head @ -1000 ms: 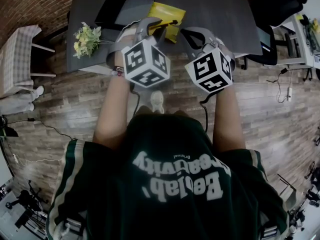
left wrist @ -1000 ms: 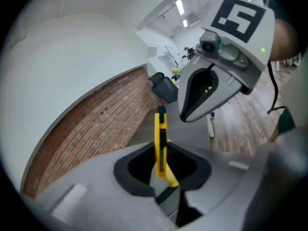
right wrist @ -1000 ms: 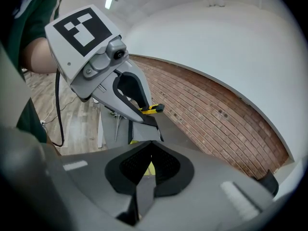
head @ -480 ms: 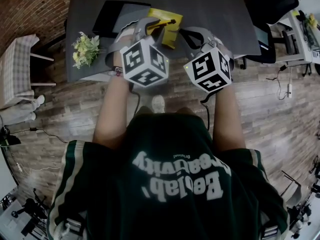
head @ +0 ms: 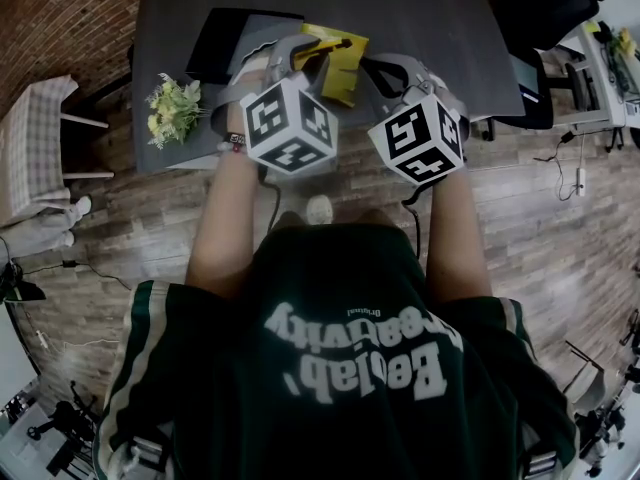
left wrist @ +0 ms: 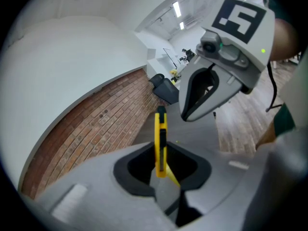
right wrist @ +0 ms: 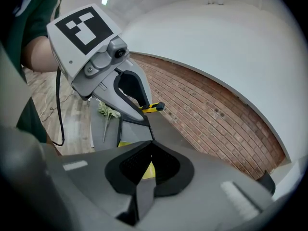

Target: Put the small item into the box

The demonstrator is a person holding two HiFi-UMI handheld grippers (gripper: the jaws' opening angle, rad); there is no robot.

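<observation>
Here, left gripper (left wrist: 160, 150) clamps the thin yellow item (left wrist: 160, 129) above the table (head: 430, 28) — right gripper (right wrist: 147, 160) closed, nearby.

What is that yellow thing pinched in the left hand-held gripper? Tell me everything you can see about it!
It is a thin, flat yellow tool with a black strip along its edge and a black tip. It looks like plastic and may be a small cutter. The left hand-held gripper is clamped on its lower end, so it stands edge-on and pokes out past the jaws. It is held above the dark table, and nothing else seems to touch it.
</observation>
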